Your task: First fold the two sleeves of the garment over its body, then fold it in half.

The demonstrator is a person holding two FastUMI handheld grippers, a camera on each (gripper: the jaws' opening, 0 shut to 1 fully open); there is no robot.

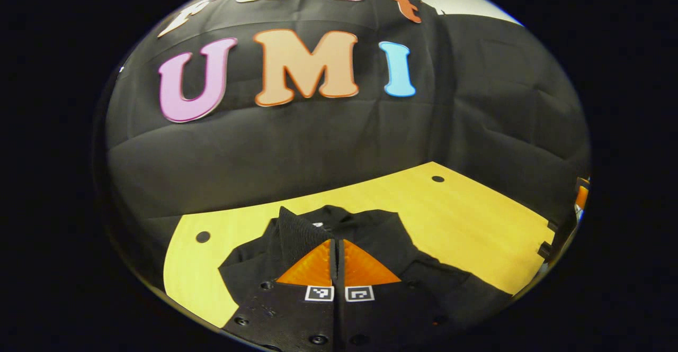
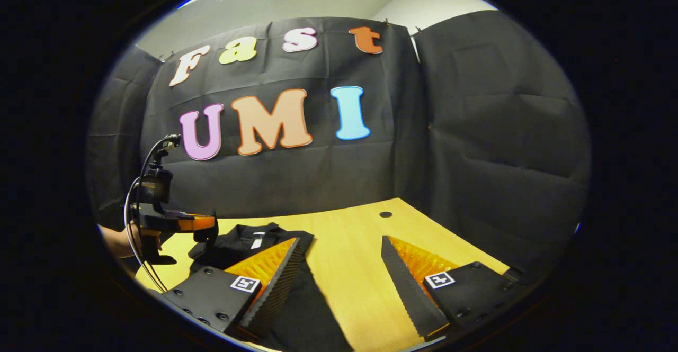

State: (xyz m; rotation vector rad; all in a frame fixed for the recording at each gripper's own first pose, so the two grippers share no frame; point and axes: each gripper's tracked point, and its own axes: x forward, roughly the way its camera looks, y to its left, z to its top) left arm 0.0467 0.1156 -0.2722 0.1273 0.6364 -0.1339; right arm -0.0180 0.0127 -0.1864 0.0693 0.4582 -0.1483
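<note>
My left gripper (image 1: 337,242) is pinched tight w/ a bit of the black garment (image 1: 381,235) lifted up, prob to fold it over. My right gripper (image 2: 339,246) is wide open, holding nothing, waiting. Garment lies on the table (image 1: 476,219).

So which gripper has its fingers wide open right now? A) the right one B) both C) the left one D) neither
A: in the right gripper view the right gripper shows a wide gap over the table, while the left gripper has its fingers together.

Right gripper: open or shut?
Open: the right gripper has its fingers spread wide apart above the table, holding nothing.
</note>
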